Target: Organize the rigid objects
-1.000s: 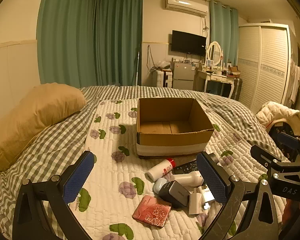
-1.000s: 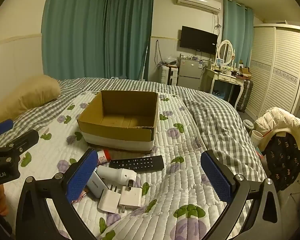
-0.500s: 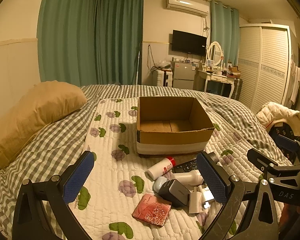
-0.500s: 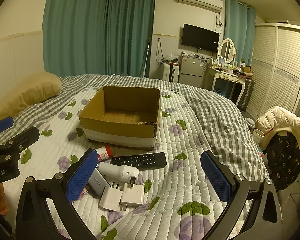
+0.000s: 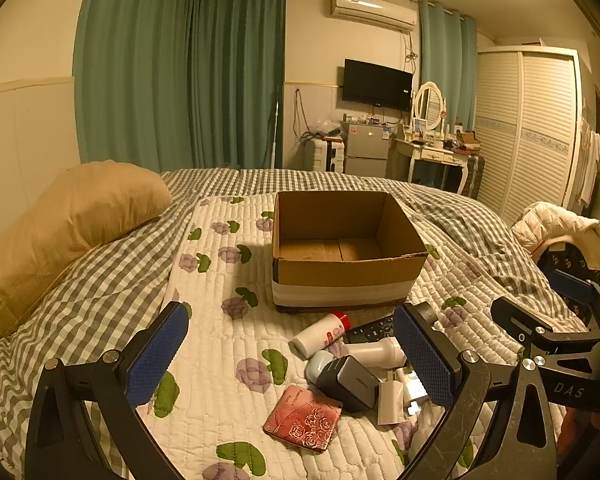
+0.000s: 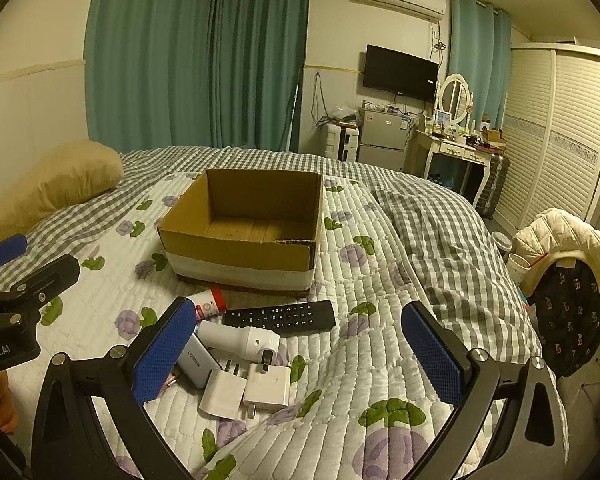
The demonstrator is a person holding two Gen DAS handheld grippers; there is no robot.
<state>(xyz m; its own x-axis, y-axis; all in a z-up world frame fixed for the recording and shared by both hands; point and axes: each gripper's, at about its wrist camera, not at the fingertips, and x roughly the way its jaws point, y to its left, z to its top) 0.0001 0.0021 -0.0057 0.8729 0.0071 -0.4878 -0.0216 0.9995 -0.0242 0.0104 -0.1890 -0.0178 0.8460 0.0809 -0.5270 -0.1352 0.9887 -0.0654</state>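
An open cardboard box [image 5: 346,264] [image 6: 240,232] stands on the quilted bed, nothing visible inside. In front of it lies a cluster: a white bottle with a red cap [image 5: 320,334] [image 6: 209,301], a black remote [image 6: 280,316] [image 5: 370,329], a white cylindrical device [image 6: 240,338] [image 5: 374,352], a grey UGREEN charger [image 5: 350,382] [image 6: 195,362], two white plug adapters [image 6: 246,390] and a red rose-patterned wallet [image 5: 304,428]. My left gripper [image 5: 290,360] is open above the near quilt. My right gripper [image 6: 298,356] is open over the adapters. Neither holds anything.
A tan pillow [image 5: 80,208] lies at the left of the bed. Grey checked bedding [image 6: 440,232] bunches on the right. A chair with a cream jacket and dark bag [image 6: 568,272] stands beside the bed. Dresser, fridge and wardrobe line the far wall.
Both grippers have drifted slightly, so the box and cluster sit a little differently in view. Both stay open; nothing was picked up.
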